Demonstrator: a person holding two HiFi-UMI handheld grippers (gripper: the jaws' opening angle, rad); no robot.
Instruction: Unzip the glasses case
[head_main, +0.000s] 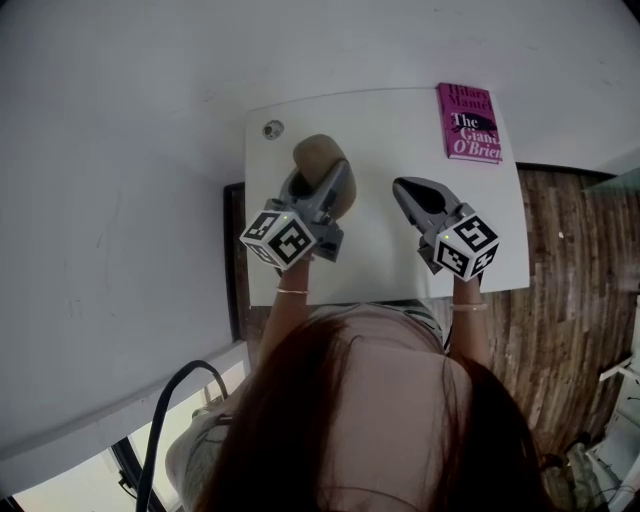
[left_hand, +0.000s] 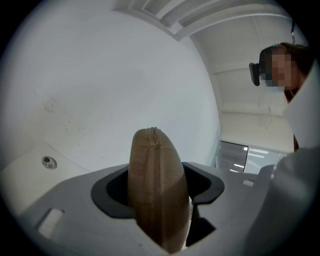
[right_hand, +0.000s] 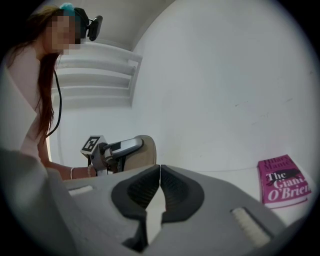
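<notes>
Left hand-held gripper (left_hand: 158, 189) clamps glasses case (left_hand: 155, 155).

Tan glasses case (head_main: 318, 152) in left tool (head_main: 322, 190)

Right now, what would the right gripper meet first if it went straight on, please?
Probably nothing on the table: the right gripper points between the glasses case and the book, toward the white wall behind; depth is unclear.

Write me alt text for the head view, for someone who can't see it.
Seen from above, the left tool grips a tan glasses case over a small white table, while the right tool, shut and empty, is beside it. A magenta book lies at the table's far right corner.
</notes>
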